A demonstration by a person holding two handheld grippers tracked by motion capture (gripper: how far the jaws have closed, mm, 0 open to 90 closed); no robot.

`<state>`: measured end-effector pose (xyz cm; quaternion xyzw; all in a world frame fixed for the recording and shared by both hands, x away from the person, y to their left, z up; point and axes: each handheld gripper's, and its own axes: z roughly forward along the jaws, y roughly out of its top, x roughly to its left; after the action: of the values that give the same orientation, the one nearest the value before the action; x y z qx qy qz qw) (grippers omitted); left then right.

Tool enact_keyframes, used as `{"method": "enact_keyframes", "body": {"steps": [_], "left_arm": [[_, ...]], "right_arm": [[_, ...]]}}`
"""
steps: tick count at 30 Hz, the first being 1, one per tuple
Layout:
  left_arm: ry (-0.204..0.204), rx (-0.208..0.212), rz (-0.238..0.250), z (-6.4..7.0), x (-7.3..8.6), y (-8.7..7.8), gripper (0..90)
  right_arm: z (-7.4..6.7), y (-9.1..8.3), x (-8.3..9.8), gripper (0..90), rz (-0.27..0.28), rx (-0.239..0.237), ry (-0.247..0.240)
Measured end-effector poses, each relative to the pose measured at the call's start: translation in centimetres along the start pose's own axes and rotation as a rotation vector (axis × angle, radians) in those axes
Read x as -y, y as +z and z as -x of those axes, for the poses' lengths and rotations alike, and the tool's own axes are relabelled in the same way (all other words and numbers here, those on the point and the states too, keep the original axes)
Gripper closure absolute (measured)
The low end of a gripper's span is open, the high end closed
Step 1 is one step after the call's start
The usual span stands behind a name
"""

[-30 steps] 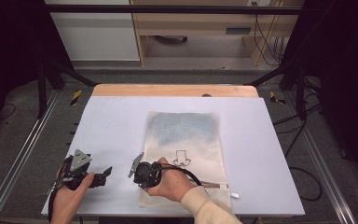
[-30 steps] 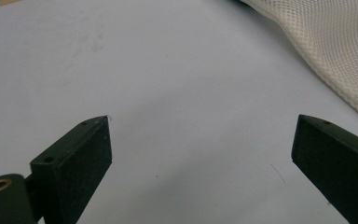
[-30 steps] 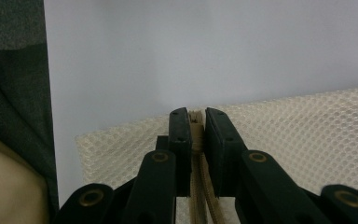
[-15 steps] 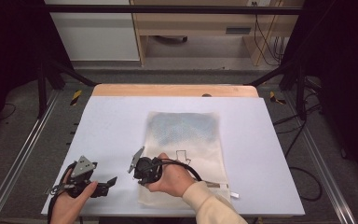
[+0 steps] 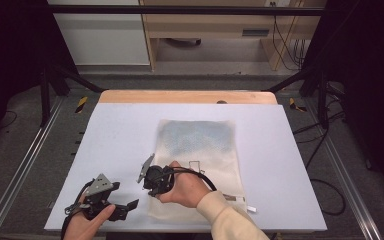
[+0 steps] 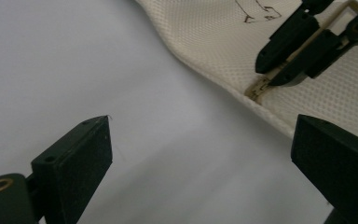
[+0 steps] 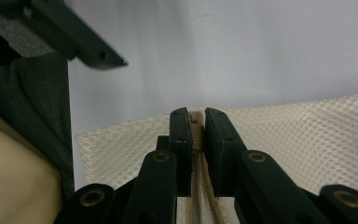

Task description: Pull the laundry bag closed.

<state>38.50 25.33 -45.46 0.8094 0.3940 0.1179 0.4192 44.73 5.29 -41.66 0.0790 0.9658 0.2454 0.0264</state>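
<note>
**Pinching the zipper end of a mesh bag**

Lying flat on the white counter (image 5: pixel 120 130), the cream mesh bag (image 5: pixel 200 145) sits a little right of the middle, its long side running away from the person. A zipper (image 7: pixel 196 128) runs along the bag's near end. The right tongs (image 7: pixel 196 122) are closed on the end of that zipper at the bag's near left corner, the tan tape squeezed between the two black jaws. From above, the right hand (image 5: pixel 187 186) rests over the near part of the bag. The left tongs (image 6: pixel 200 154) stand wide open with nothing between the jaws, held low over bare counter just beside the bag's left edge and pointing toward the pinched corner. The left hand (image 5: pixel 87 220) is at the counter's near left corner.
</note>
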Motion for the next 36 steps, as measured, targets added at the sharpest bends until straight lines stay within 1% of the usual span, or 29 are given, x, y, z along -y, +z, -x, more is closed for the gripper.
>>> {"method": "enact_keyframes", "body": {"steps": [3,6,10,13,14,21,25,28,31,34,36], "left_arm": [[0.0,0.036,0.002,0.5,-0.1,0.3,5.6],[-0.018,0.067,-0.001,0.7,-0.1,0.9,6.2],[-0.041,0.101,0.024,0.9,-0.2,1.4,6.9],[-0.059,0.123,0.029,1.1,-0.3,1.7,7.1],[-0.06,0.13,0.031,1.1,-0.3,1.8,7.4],[-0.05,0.154,0.021,1.5,-0.4,2.6,9.5],[-0.067,0.177,0.024,1.8,-0.4,3.2,12.4],[-0.066,0.183,0.018,1.9,-0.5,3.7,13.3],[-0.071,0.2,0.015,2.1,-0.5,4.1,15.4],[-0.092,0.223,0.014,2.1,-0.4,4.4,18.0],[-0.097,0.232,0.015,2.1,-0.4,4.5,19.2]], "right_arm": [[0.1,-0.2,-0.1,81.7,0.003,0.001,-0.006],[0.1,-0.3,-0.1,81.7,0.003,0.0,-0.003],[0.1,-0.4,-0.1,81.7,0.007,0.001,-0.004],[0.1,-0.4,-0.1,81.7,0.007,0.0,-0.003],[0.1,-0.4,-0.1,81.6,0.008,0.0,-0.005],[0.2,-0.7,0.0,81.6,0.019,-0.001,-0.001],[0.2,-0.9,0.0,81.7,0.022,-0.004,0.005],[0.3,-1.0,0.0,81.7,0.024,-0.004,0.001],[0.3,-1.1,0.1,81.7,0.029,-0.005,0.003],[0.3,-1.2,0.1,81.7,0.029,-0.004,0.0],[0.3,-1.3,0.1,81.6,0.03,-0.003,0.002]]}}
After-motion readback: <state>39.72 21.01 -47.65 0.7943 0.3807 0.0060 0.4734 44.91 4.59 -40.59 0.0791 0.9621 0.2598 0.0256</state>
